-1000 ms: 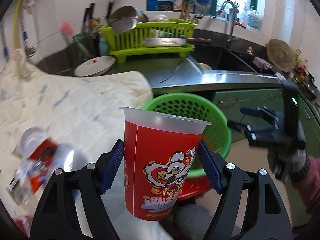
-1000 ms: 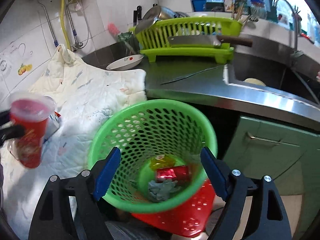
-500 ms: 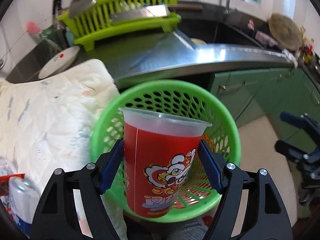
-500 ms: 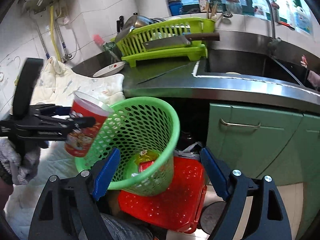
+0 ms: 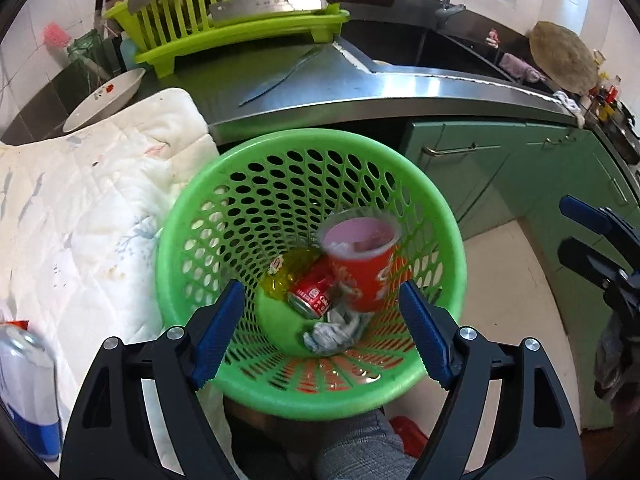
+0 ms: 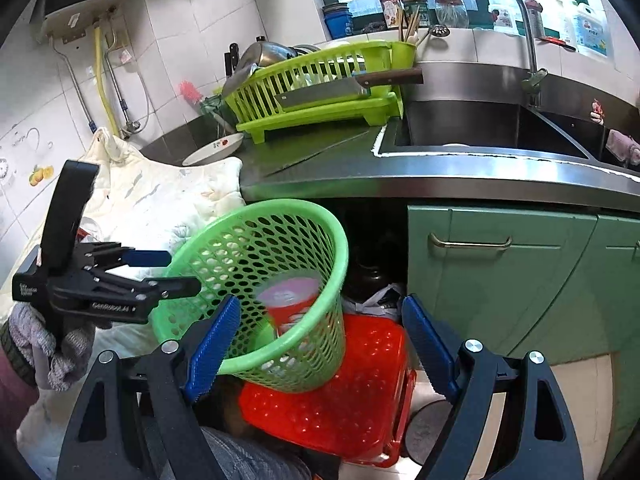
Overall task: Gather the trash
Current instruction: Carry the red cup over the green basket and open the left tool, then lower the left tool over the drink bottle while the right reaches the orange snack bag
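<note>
Inside green basket (image 5: 240,208): red cup (image 5: 362,264) dropped from my left gripper (image 5: 320,332), now wide open, empty. One can (image 5: 314,294), one tissue wad (image 5: 334,330); right gripper (image 6: 320,344) also gaping, empty.

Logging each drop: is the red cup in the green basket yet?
In: the red cup lies inside the green basket, clear of the open left gripper.

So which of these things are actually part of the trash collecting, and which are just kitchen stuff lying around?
Part of the job:
green basket
red cup
red can
crumpled tissue
left gripper

Just lying about:
dish rack
cleaver
white plate
quilted cloth
faucet
</note>
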`<control>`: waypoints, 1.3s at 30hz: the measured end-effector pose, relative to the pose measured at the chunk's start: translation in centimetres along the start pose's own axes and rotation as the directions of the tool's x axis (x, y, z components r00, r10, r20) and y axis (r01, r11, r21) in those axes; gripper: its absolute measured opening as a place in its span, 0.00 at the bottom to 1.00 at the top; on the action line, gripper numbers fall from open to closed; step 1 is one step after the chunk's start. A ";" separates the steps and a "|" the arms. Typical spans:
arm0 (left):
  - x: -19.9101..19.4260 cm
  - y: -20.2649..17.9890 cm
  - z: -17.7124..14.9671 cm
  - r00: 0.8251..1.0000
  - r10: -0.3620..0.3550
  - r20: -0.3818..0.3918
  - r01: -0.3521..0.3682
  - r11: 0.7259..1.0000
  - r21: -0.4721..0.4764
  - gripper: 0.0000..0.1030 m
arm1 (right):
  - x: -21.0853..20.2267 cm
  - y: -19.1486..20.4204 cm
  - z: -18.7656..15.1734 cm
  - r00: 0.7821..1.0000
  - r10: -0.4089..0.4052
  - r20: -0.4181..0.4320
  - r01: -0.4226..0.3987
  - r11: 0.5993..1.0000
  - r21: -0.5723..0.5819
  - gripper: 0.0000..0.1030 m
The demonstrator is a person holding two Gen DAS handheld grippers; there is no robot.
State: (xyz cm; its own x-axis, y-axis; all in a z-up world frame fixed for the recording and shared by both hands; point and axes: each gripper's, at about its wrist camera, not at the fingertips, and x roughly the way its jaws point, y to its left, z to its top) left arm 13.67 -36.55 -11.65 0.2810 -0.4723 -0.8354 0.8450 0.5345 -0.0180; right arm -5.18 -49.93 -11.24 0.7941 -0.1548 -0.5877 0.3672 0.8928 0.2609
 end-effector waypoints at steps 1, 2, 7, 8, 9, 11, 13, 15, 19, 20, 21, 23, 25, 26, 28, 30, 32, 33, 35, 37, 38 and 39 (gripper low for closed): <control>-0.7 0.2 -0.3 1.000 -0.001 0.010 0.001 1.000 -0.011 0.76 | -0.1 0.3 0.0 1.000 0.001 0.003 -0.001 1.000 -0.004 0.78; -1.1 0.3 -0.4 1.000 -0.002 0.016 0.002 1.000 -0.016 0.76 | -0.3 0.5 0.1 1.000 0.000 0.007 0.000 1.000 -0.008 0.78; -4.6 1.4 -2.2 0.997 0.020 0.069 -0.015 0.997 -0.072 0.77 | -0.9 2.0 0.3 1.000 0.018 0.012 -0.018 0.999 -0.032 0.78; -5.1 1.6 -2.5 0.997 0.024 0.074 -0.017 0.996 -0.084 0.77 | -1.0 2.5 0.3 1.000 0.028 0.010 -0.027 0.999 -0.039 0.79; -5.9 2.0 -3.1 0.996 0.033 0.082 -0.025 0.994 -0.104 0.78 | -0.9 2.8 0.4 0.999 0.032 0.007 -0.032 0.999 -0.045 0.79; -7.0 2.5 -3.9 0.994 0.054 0.092 -0.042 0.991 -0.128 0.78 | -0.9 3.8 0.5 0.999 0.043 0.006 -0.043 0.997 -0.060 0.79; -8.3 3.2 -4.9 0.992 0.087 0.094 -0.072 0.985 -0.156 0.78 | -0.9 5.1 0.7 0.998 0.065 0.002 -0.065 0.995 -0.080 0.79; -9.4 3.8 -5.8 0.989 0.109 0.102 -0.090 0.980 -0.177 0.78 | -0.8 6.2 0.7 0.997 0.079 -0.005 -0.079 0.992 -0.096 0.79; -12.1 5.7 -8.0 0.975 0.190 0.112 -0.158 0.956 -0.246 0.79 | -0.2 9.1 0.8 0.992 0.123 -0.025 -0.125 0.983 -0.135 0.79; -12.7 6.2 -8.6 0.972 0.208 0.111 -0.172 0.947 -0.270 0.79 | 0.0 9.9 0.9 0.990 0.137 -0.034 -0.140 0.979 -0.145 0.79; -13.4 7.0 -9.3 0.967 0.230 0.107 -0.189 0.935 -0.301 0.79 | 0.1 10.6 0.8 0.989 0.145 -0.039 -0.149 0.977 -0.153 0.79; -14.5 8.2 -10.4 0.959 0.269 0.095 -0.220 0.910 -0.352 0.79 | 0.5 12.3 0.9 0.984 0.169 -0.052 -0.176 0.968 -0.180 0.79; -15.6 9.7 -11.5 0.950 0.302 0.082 -0.246 0.882 -0.402 0.79 | 0.7 13.9 0.9 0.980 0.188 -0.061 -0.197 0.959 -0.204 0.79; -16.2 10.5 -12.1 0.942 0.328 0.073 -0.267 0.863 -0.429 0.79 | 0.9 14.8 1.0 0.978 0.199 -0.067 -0.209 0.954 -0.217 0.79; -17.7 12.3 -13.5 0.924 0.378 0.052 -0.307 0.816 -0.489 0.79 | 1.1 16.2 1.0 0.973 0.218 -0.075 -0.230 0.944 -0.236 0.79; -18.9 14.0 -14.8 0.911 0.411 0.029 -0.329 0.768 -0.550 0.79 | 1.3 17.6 1.0 0.968 0.237 -0.085 -0.251 0.933 -0.259 0.79; -20.3 16.2 -16.2 0.896 0.443 -0.001 -0.349 0.704 -0.619 0.79 | 1.6 18.7 0.9 0.962 0.257 -0.096 -0.274 0.923 -0.269 0.79; -21.1 17.4 -17.1 0.888 0.459 -0.018 -0.356 0.663 -0.658 0.79 | 1.7 19.4 0.8 0.958 0.269 -0.102 -0.286 0.918 -0.275 0.79; -21.9 19.2 -18.3 0.876 0.479 -0.049 -0.368 0.600 -0.711 0.82 | 1.9 20.5 0.7 0.953 0.283 -0.108 -0.302 0.908 -0.288 0.79; -23.0 21.1 -19.7 0.858 0.507 -0.083 -0.384 0.526 -0.759 0.83 | 2.2 21.4 0.6 0.946 0.303 -0.118 -0.325 0.899 -0.295 0.79; -23.6 22.0 -20.4 0.848 0.521 -0.099 -0.390 0.485 -0.783 0.83 | 2.3 21.9 0.6 0.942 0.312 -0.123 -0.335 0.893 -0.300 0.79; -24.0 22.9 -21.0 0.842 0.527 -0.112 -0.389 0.450 -0.804 0.84 | 2.4 22.3 0.6 0.940 0.317 -0.126 -0.341 0.889 -0.305 0.79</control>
State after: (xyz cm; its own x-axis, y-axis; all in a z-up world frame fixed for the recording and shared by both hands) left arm 16.75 1.73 -3.57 0.6308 -0.0374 -0.7750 -0.0947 0.9877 -0.1248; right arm 5.17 -30.63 -6.40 0.8016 0.1906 -0.5666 -0.0917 0.9758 0.1985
